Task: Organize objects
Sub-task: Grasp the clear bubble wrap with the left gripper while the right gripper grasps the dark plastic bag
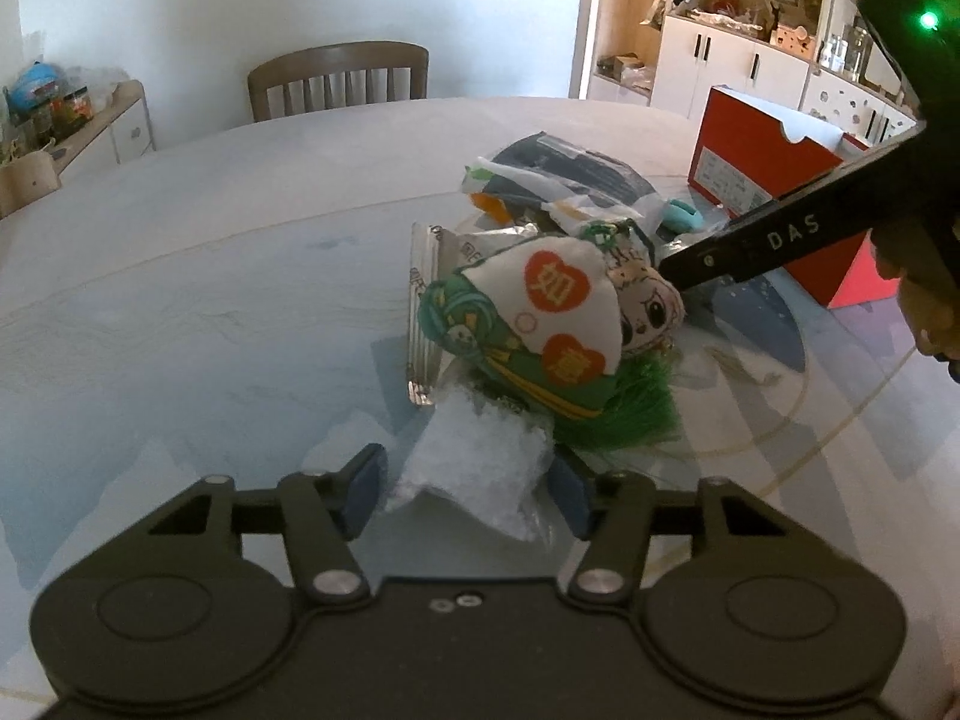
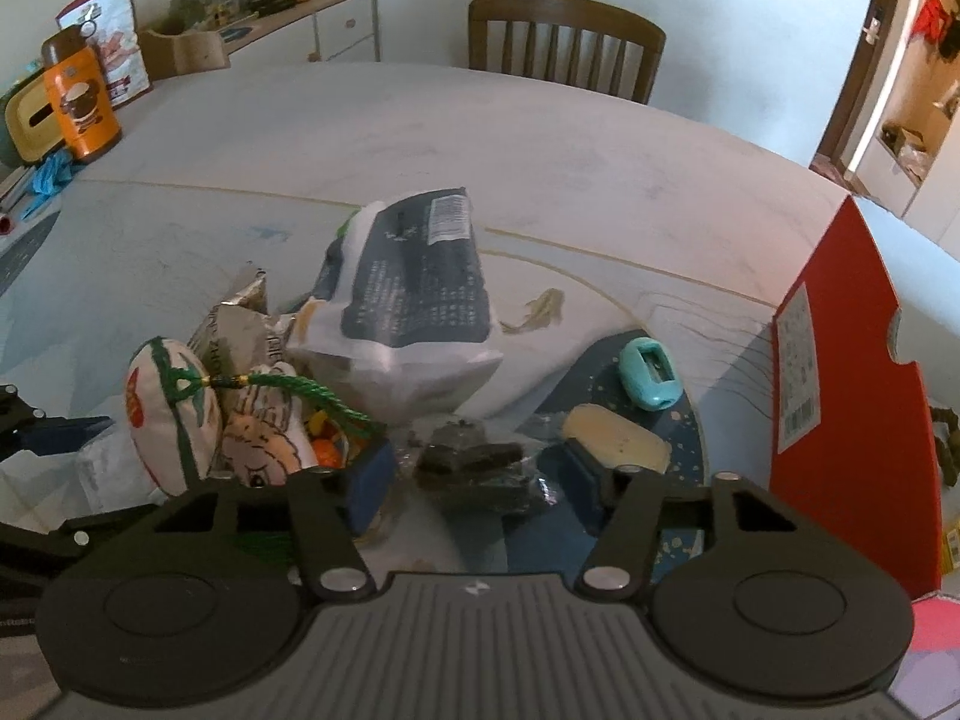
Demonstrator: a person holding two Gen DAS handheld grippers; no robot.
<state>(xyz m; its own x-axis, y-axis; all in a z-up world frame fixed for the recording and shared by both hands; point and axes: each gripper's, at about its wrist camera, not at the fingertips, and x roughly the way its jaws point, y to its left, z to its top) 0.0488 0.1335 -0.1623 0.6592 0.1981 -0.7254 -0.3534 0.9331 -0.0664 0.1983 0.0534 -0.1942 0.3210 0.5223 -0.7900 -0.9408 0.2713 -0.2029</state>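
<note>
The left gripper (image 1: 465,495) stood open, its blue pads either side of a small clear bag (image 1: 474,468) of white stuff that lay on the table (image 1: 180,276); neither pad seemed to press it yet. The bag looked light, soft and crinkly, likely slippery in its film, so a hold across its bulging middle seemed safer than one on a loose corner. Just beyond it lay a stuffed charm (image 1: 534,330) with a green tassel, soft and easy to squash, touching a second plush (image 1: 648,306).

The right gripper (image 2: 474,480) was open too, its jaws wide around a dark wrapped packet (image 2: 474,462) without closing on it. That packet looked small, firm and glossy, and might slide under the pads; a grip on its long sides seemed best. Near it were a pale bar (image 2: 618,438), a teal sharpener (image 2: 651,375) and a large printed pouch (image 2: 414,288), floppy and light by the look of it.

The heap was crowded, things touching or overlapping, so lifting one could drag a neighbour. The red box (image 2: 852,396) stood close on the right and limited swing there. To the left and toward the chair (image 2: 564,42) the table was open, its far edge well away
</note>
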